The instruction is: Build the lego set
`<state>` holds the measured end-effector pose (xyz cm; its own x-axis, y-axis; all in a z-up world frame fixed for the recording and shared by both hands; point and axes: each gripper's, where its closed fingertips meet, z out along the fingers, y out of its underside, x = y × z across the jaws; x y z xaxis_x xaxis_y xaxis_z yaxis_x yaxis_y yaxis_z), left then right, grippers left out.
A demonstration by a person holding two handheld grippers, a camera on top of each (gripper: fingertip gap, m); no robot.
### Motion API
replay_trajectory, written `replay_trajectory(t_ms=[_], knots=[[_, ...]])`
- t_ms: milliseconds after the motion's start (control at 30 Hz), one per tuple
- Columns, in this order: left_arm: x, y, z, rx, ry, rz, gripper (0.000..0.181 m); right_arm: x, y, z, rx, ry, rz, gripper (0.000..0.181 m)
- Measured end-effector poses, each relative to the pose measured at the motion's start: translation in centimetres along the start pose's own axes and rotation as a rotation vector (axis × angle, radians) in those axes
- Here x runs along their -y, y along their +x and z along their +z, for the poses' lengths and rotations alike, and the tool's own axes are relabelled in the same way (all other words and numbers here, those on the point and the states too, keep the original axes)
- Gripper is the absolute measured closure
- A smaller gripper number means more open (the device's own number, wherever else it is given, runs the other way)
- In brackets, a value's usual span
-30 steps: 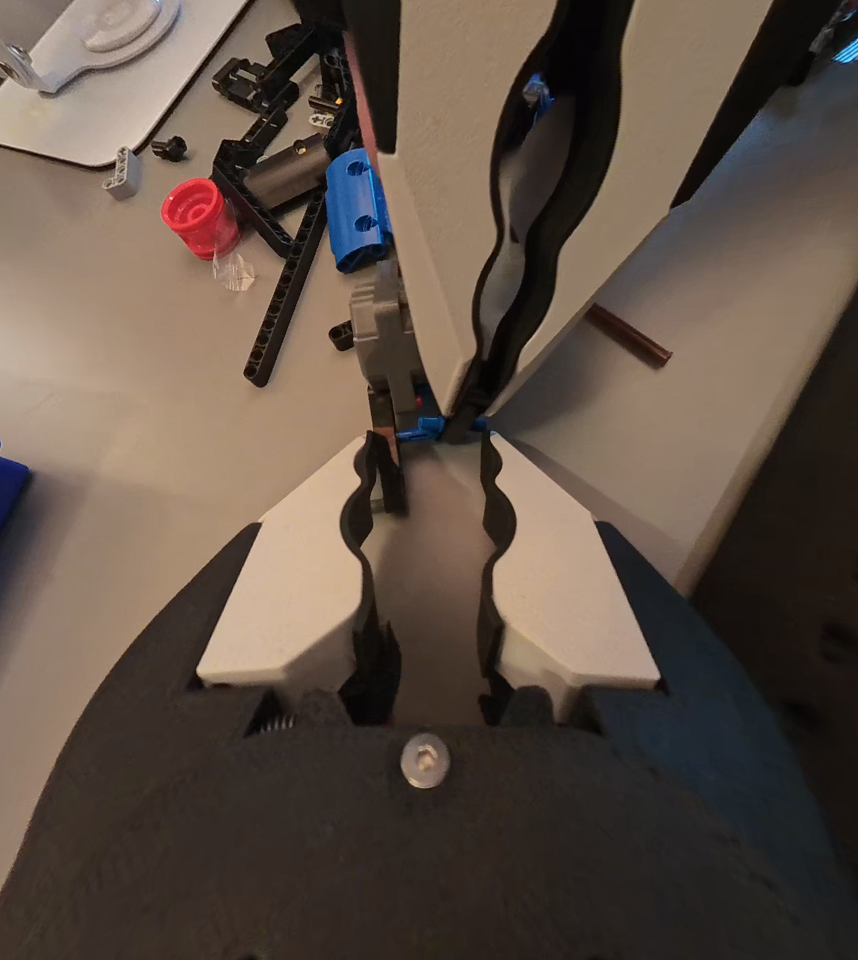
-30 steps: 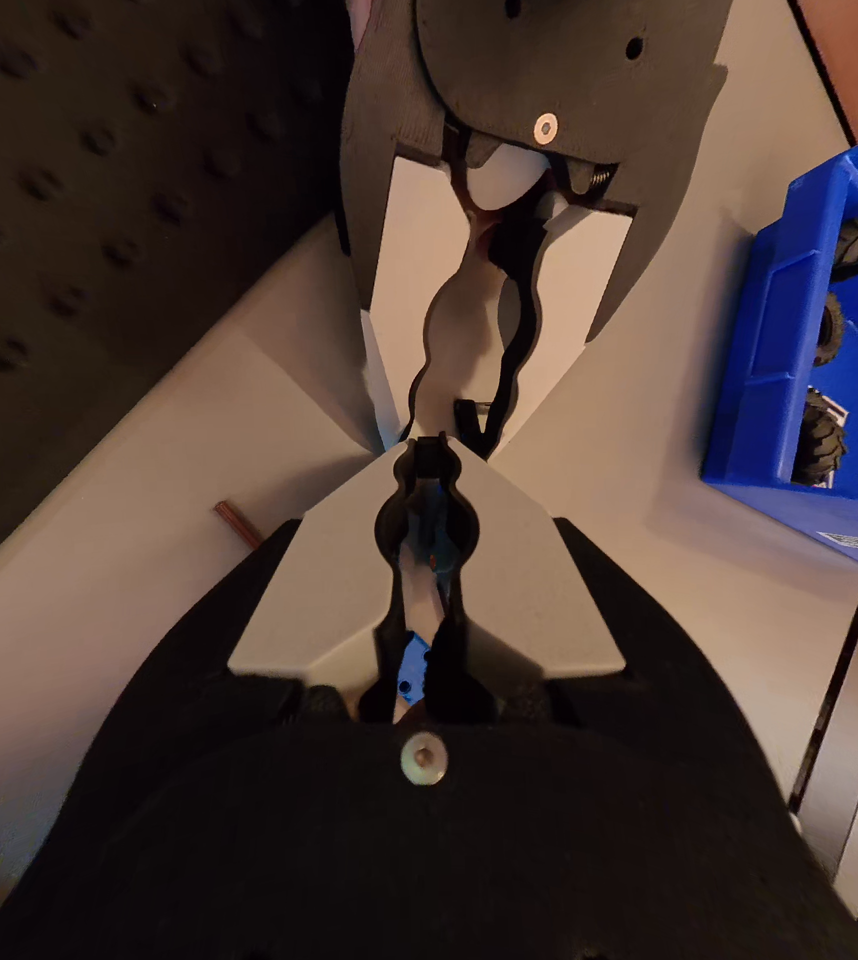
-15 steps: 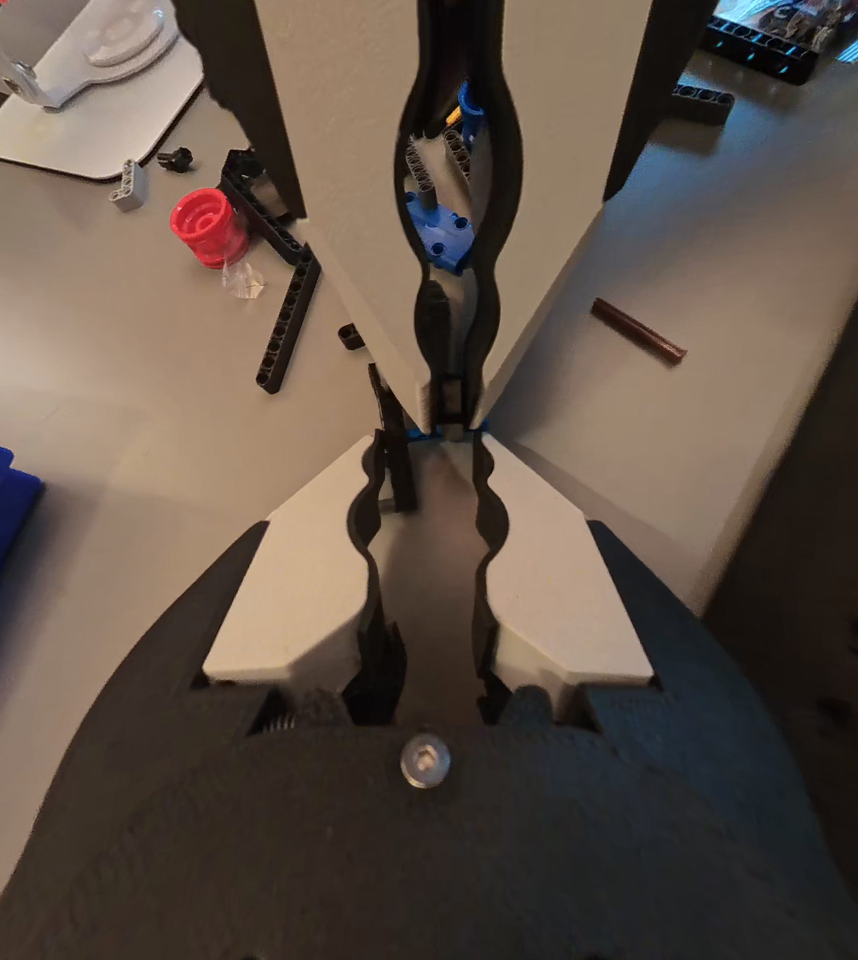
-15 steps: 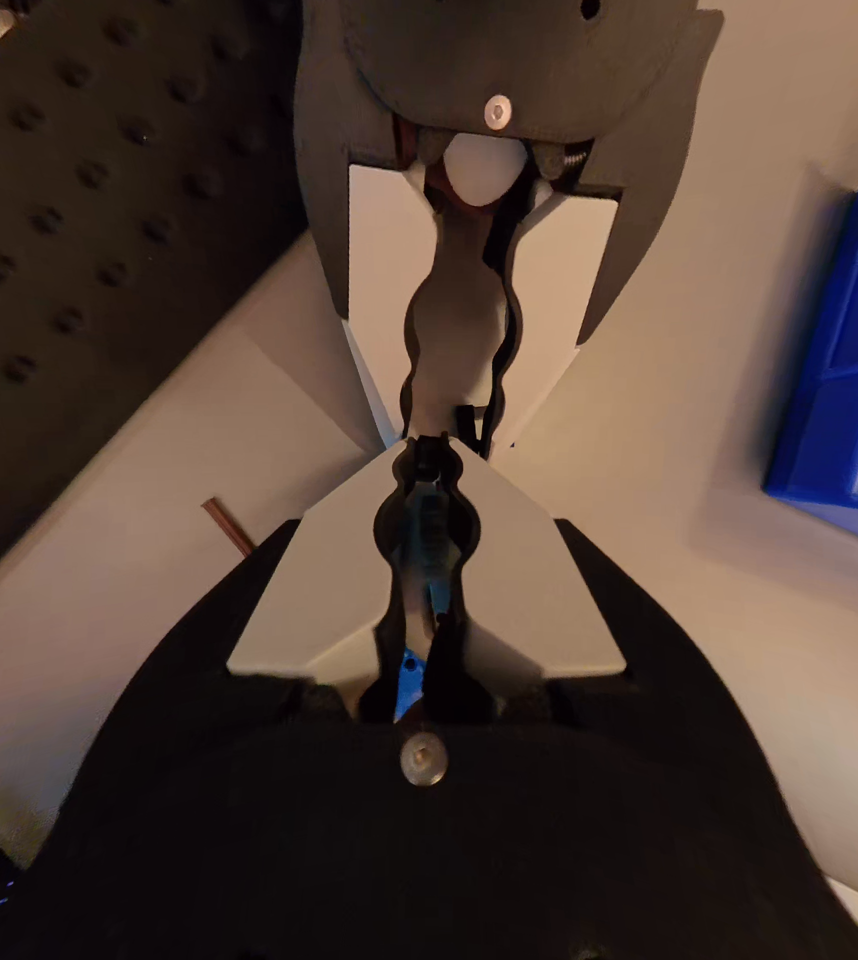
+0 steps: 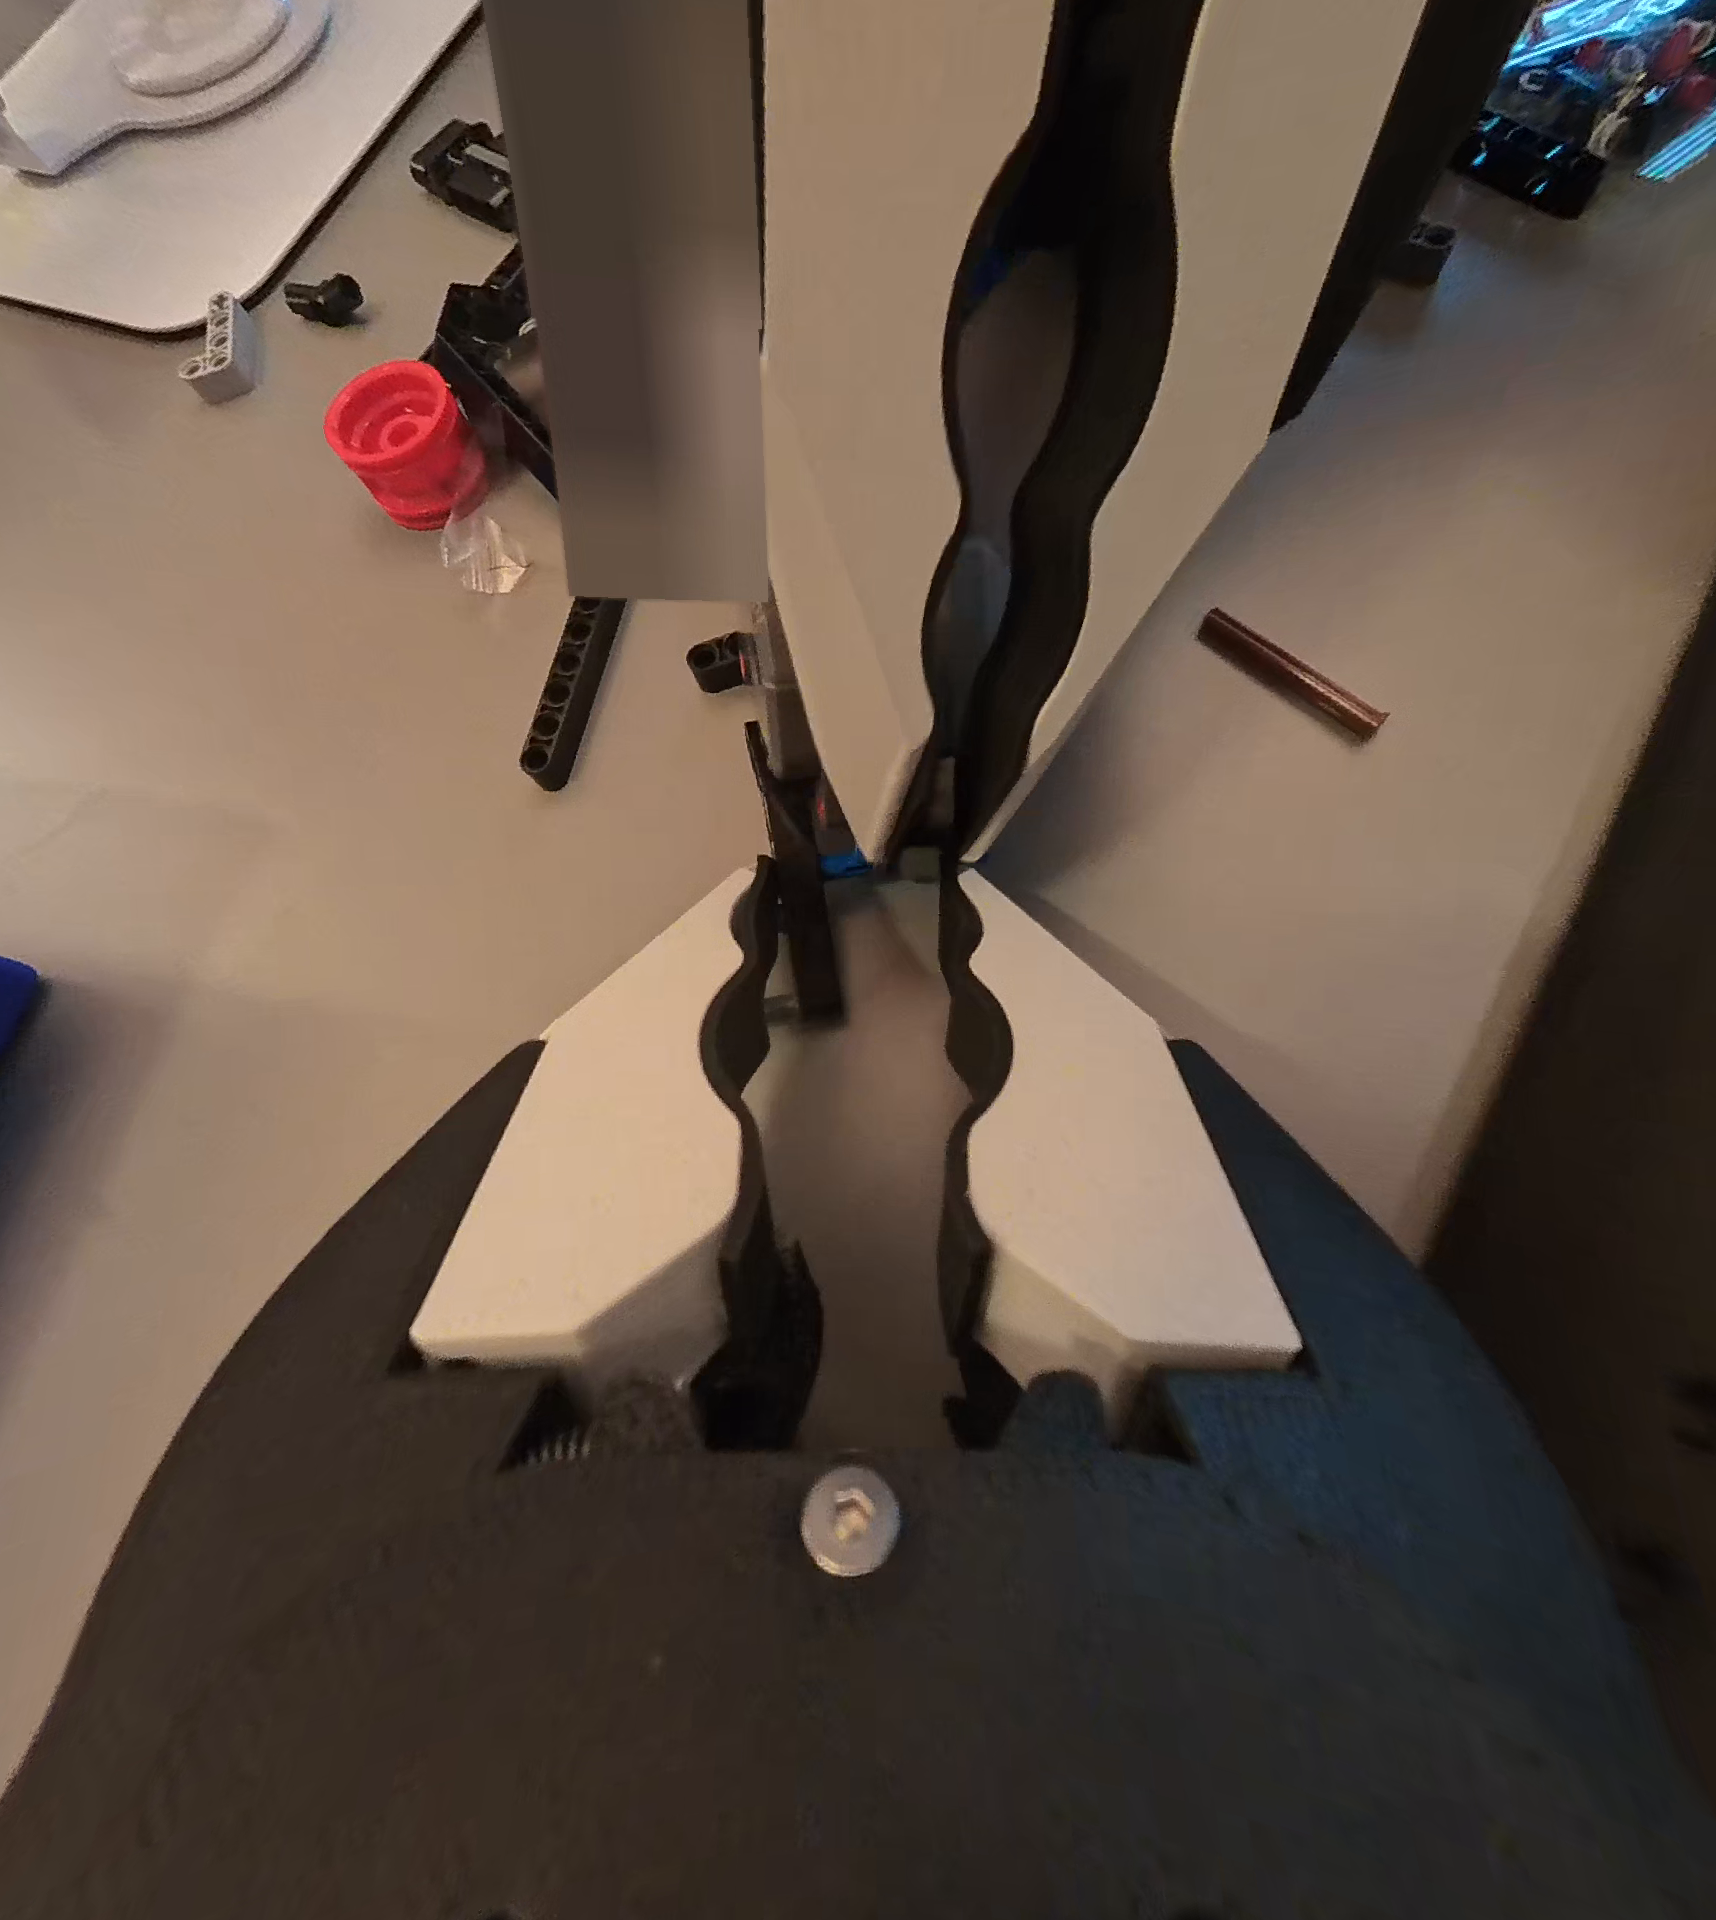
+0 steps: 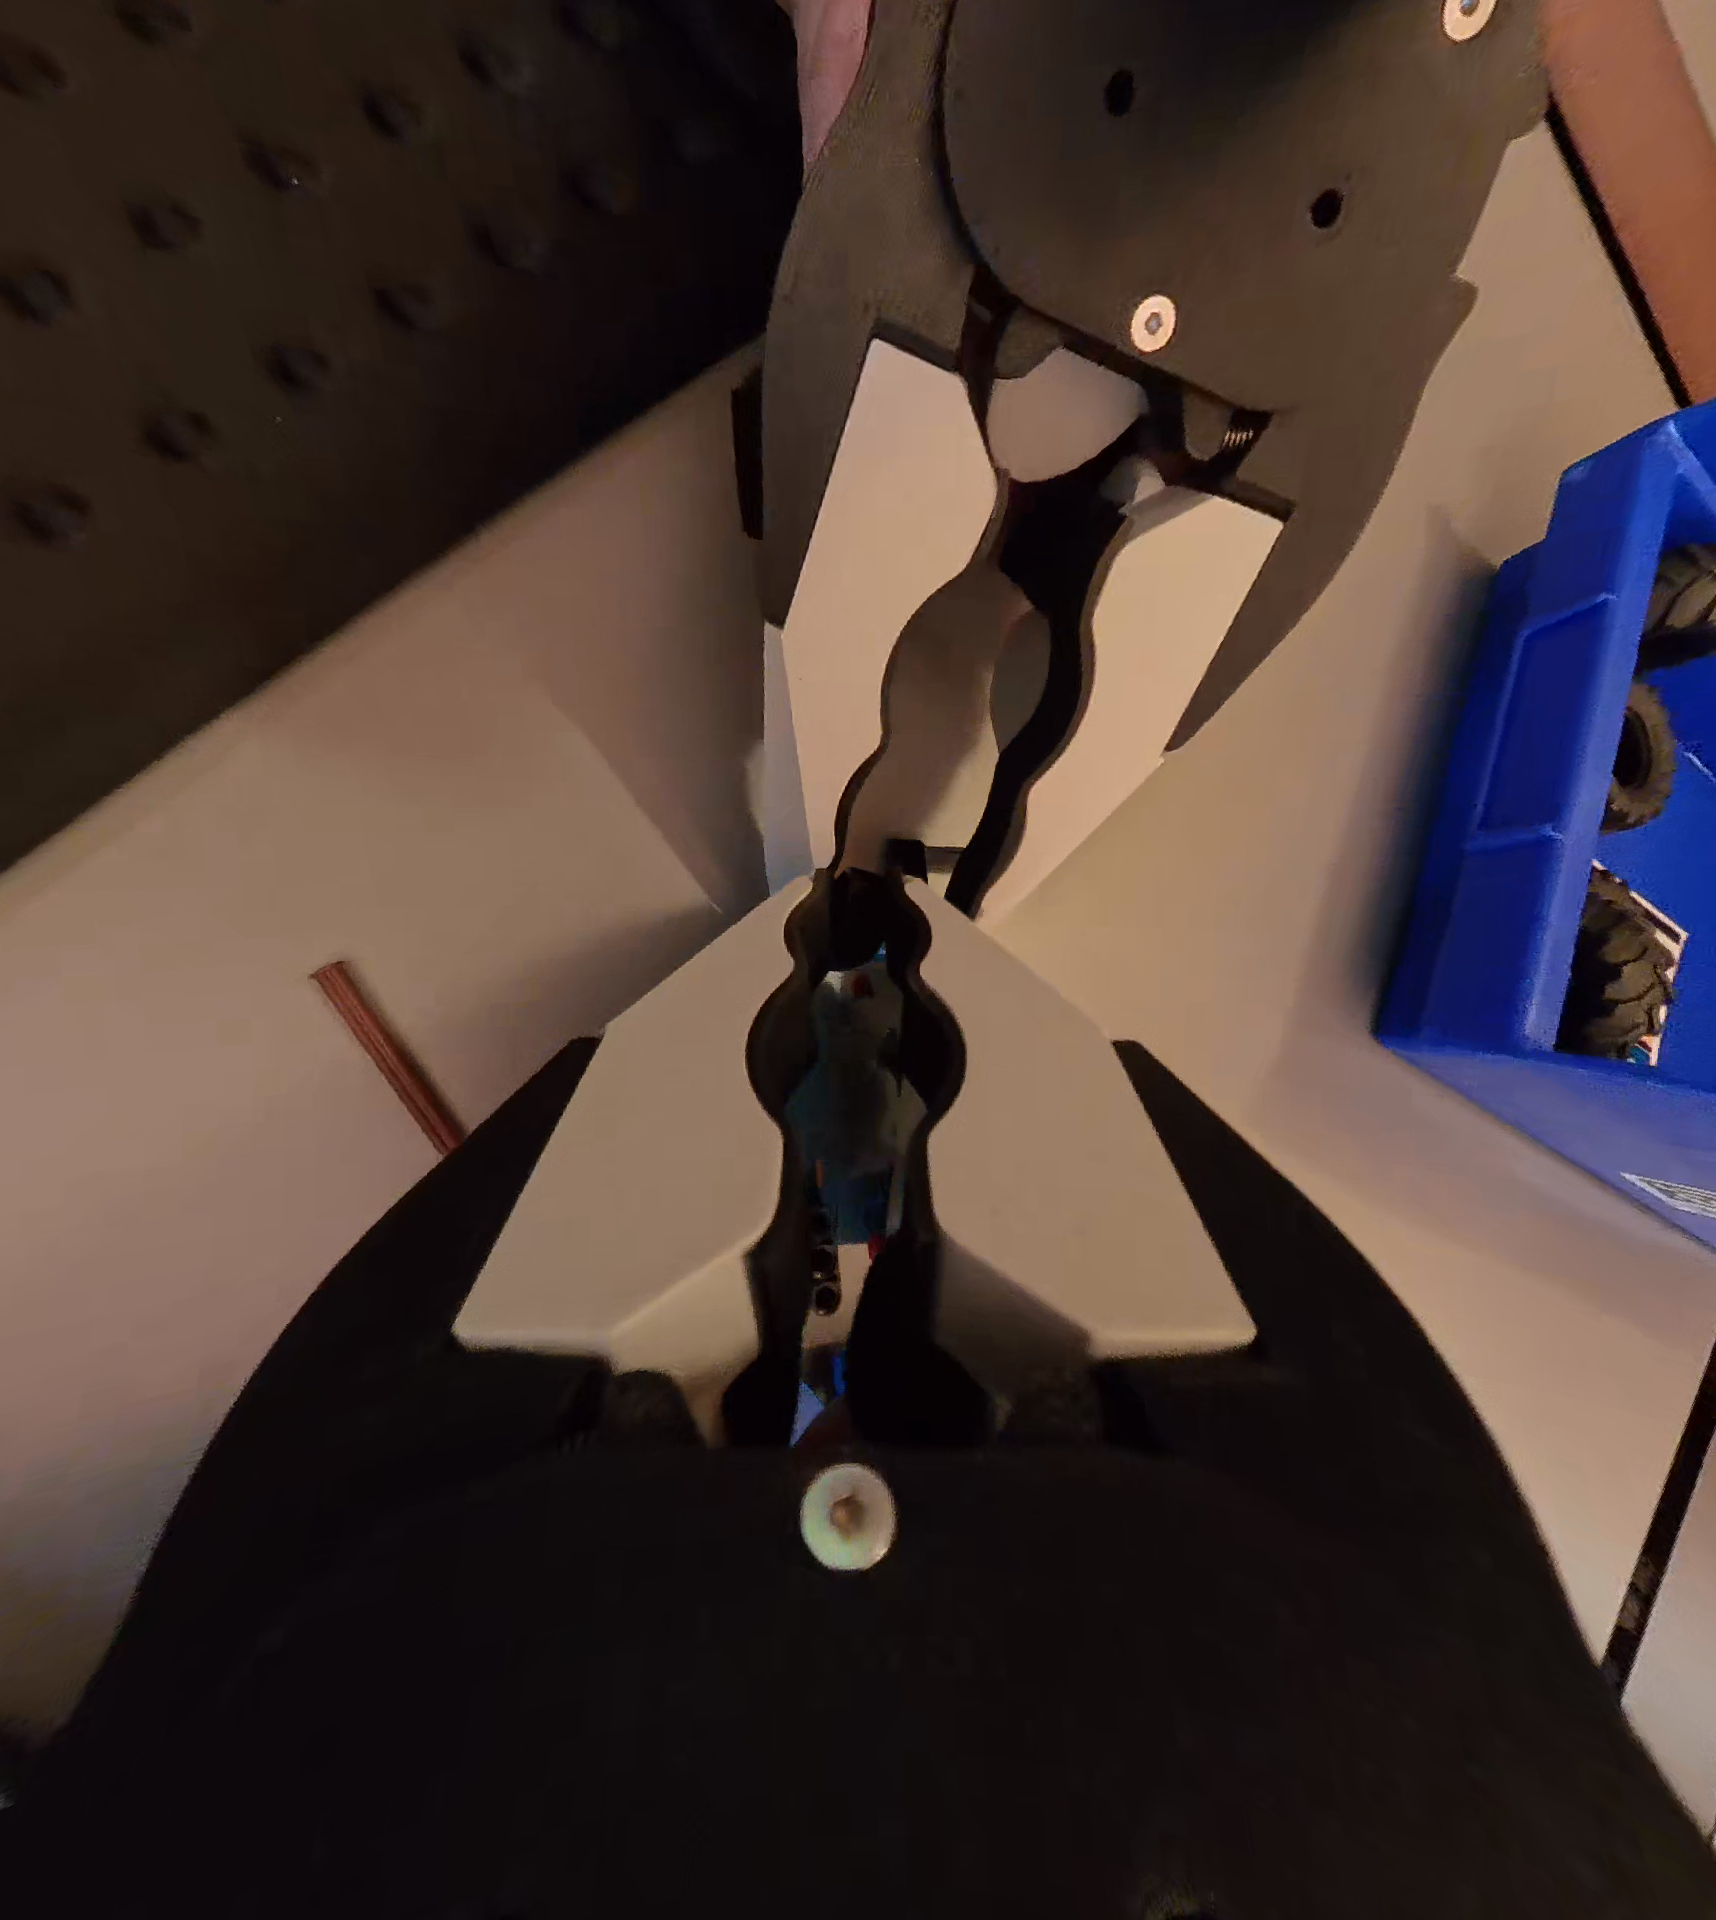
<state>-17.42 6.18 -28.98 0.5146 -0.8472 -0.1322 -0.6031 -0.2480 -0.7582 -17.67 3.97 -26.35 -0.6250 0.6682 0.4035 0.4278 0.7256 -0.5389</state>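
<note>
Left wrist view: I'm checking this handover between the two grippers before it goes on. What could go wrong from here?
1. The left gripper stands open, with a black piece only against one finger; it may drop.
2. The right gripper is tip to tip with it; they may collide.
3. The brown axle lies near the table edge and could roll off.

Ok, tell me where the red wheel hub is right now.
In the left wrist view the red wheel hub lies on the table at upper left, beside a clear plastic scrap and just below a small grey connector. The right wrist view doesn't show it.
</note>
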Motion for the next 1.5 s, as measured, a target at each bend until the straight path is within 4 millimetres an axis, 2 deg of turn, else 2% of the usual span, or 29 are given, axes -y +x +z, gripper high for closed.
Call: replay_trajectory(t_ms=[467,500,533,700,767,833,967,1033,1100,1500], knots=[[0.1,-0.1,0.2,-0.062,0.0,0.001,0.153,0.0,-0.5,-0.4,-0.102,-0.006,-0.175,0.174],[0.1,-0.8,0.2,-0.03,0.002,-0.004,0.171,0.0,-0.6,-0.4,-0.099,-0.012,-0.194,0.174],[0.0,-0.7,0.2,-0.046,0.0,0.001,0.172,0.1,-0.9,-0.4,-0.095,-0.017,-0.212,0.174],[0.1,-0.6,0.3,-0.058,0.001,0.02,0.168,0.0,-1.1,-0.4,-0.094,-0.019,-0.238,0.175],[0.0,-0.2,0.3,-0.078,-0.002,0.032,0.153,-0.3,-0.8,-0.5,-0.105,-0.028,-0.25,0.175],[0.0,0.1,0.3,-0.093,-0.004,0.046,0.143,-0.4,-0.8,-0.5,-0.105,-0.014,-0.234,0.175],[0.1,-0.1,0.5,-0.069,-0.006,0.05,0.141,-0.5,-0.4,-0.5,-0.095,0.042,-0.167,0.175],[0.1,-0.4,0.5,-0.05,-0.007,0.047,0.146,-0.4,-0.1,-0.6,-0.093,0.058,-0.151,0.175],[0.1,-1.2,0.6,-0.005,-0.009,0.042,0.161,-0.4,0.1,-0.7,-0.09,0.07,-0.14,0.174],[0.3,-1.4,1.0,0.002,-0.007,0.102,0.167,-1.0,0.2,-1.1,-0.029,0.085,-0.073,0.175]])
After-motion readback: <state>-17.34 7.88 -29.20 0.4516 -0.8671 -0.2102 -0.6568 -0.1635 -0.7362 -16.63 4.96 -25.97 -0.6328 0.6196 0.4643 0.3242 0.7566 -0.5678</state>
